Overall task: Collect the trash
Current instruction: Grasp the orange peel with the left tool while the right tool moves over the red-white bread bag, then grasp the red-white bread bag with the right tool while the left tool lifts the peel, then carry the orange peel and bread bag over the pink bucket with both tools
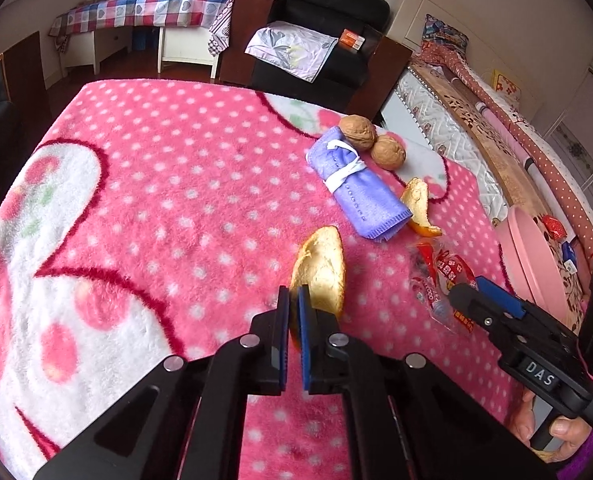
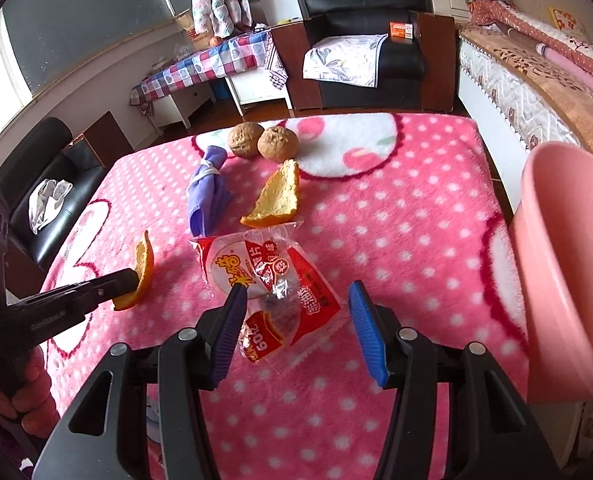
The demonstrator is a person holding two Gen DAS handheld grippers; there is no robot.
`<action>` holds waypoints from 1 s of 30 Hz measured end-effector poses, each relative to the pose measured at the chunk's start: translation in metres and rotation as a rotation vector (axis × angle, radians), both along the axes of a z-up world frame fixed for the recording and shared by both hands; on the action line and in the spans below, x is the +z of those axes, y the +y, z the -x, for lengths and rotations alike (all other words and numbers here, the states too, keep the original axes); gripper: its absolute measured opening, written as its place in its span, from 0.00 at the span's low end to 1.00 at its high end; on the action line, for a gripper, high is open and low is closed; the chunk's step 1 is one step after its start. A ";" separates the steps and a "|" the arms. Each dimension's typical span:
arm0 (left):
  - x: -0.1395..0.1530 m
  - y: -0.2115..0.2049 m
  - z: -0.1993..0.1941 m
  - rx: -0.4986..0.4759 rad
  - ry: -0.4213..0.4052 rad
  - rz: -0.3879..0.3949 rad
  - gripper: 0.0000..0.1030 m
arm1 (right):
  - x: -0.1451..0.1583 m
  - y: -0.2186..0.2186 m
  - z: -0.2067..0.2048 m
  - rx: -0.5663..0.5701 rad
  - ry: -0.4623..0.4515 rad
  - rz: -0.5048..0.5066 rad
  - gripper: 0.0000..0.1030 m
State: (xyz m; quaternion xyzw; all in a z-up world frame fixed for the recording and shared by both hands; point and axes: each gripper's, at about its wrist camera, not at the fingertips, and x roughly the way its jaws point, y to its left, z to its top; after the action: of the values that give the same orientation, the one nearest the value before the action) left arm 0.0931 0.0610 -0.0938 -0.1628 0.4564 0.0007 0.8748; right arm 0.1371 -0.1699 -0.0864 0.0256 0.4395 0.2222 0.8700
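My left gripper [image 1: 293, 296] is shut on a curved piece of orange peel [image 1: 322, 276] that stands on edge on the pink dotted blanket [image 1: 156, 200]. The right wrist view shows the same peel [image 2: 143, 272] pinched at the left gripper's tip [image 2: 130, 278]. A crumpled red and clear snack wrapper [image 2: 272, 280] lies under my right gripper [image 2: 296, 292], which is open with its blue pads on either side of the wrapper's near end, not pressing it. A second peel piece [image 2: 276, 200] lies just beyond the wrapper.
A pink plastic bin [image 2: 568, 260] stands at the blanket's right edge. Two walnuts [image 2: 262, 142] and a rolled purple cloth [image 2: 206, 196] lie farther back. Beyond the blanket are a black armchair [image 2: 360, 12], a bed [image 2: 536, 92] and a checked-cloth table [image 2: 204, 68].
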 end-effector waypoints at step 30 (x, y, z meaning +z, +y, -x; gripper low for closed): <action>0.055 -0.034 0.019 -0.083 -0.107 -0.017 0.03 | 0.043 -0.061 0.039 -0.140 -0.095 -0.113 0.39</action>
State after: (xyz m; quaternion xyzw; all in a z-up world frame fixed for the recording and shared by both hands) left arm 0.0741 0.0272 -0.0390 -0.1364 0.4151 -0.0403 0.8986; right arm 0.0977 -0.2308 -0.0430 0.0947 0.3817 0.1860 0.9004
